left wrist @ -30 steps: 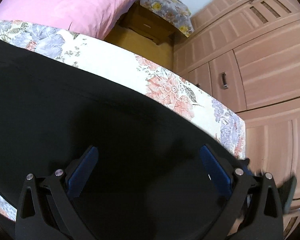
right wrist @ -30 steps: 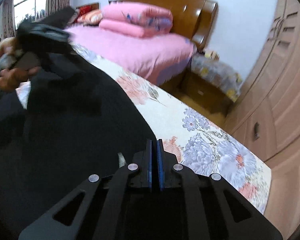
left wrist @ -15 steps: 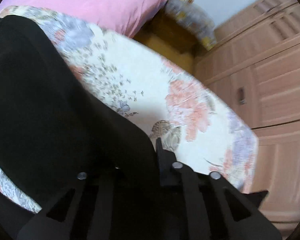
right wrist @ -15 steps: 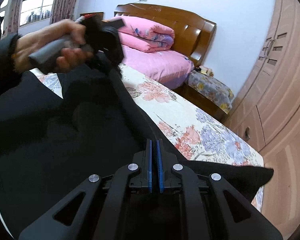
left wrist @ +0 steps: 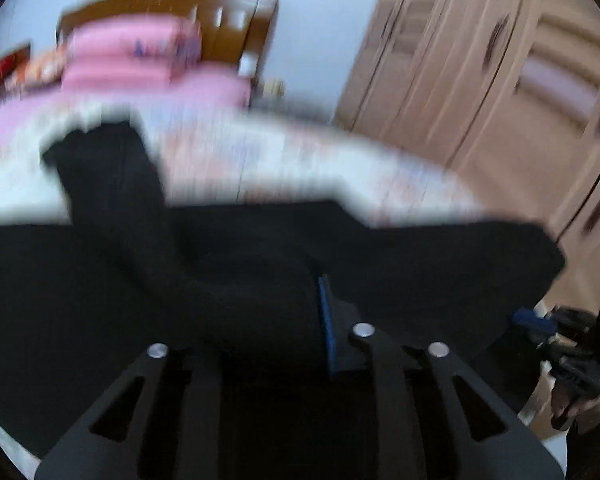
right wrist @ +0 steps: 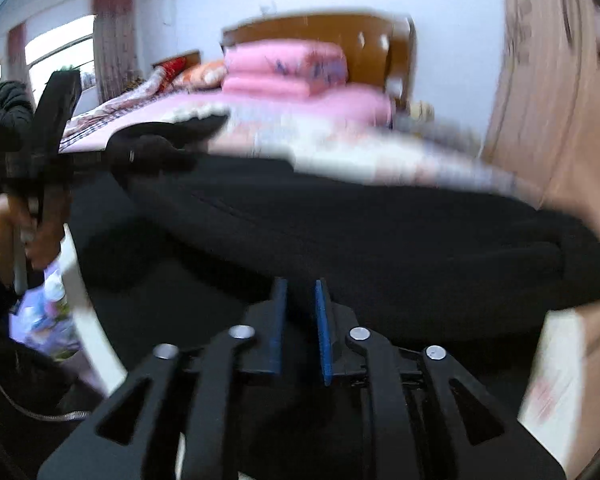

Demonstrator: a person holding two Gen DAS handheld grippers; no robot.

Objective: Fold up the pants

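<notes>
The black pants point(left wrist: 420, 248) lie spread over the floral bedsheet point(left wrist: 300, 160), with one strip running up towards the pillows. A bunch of that cloth fills my left gripper point(left wrist: 268, 292). It hides the left finger and lies against the blue right pad point(left wrist: 325, 320) while the jaws are opening. In the right wrist view the pants point(right wrist: 340, 232) form a thick rounded fold across the bed. My right gripper point(right wrist: 300, 286) is low over them, jaws opening, its pads a small gap apart. The left gripper point(right wrist: 152, 152) shows at the left with cloth in it.
Folded pink quilts point(right wrist: 284, 64) and a wooden headboard point(right wrist: 380, 44) are at the far end of the bed. A tall wooden wardrobe point(left wrist: 500, 80) stands close along the right side. A person's hand point(right wrist: 32, 240) holds the left gripper's handle. Both views are motion-blurred.
My left gripper went from wide open over the pants to closed on a bunch of cloth, then swung with it across the bed. The right gripper's pads, pressed together before, now stand slightly apart.
</notes>
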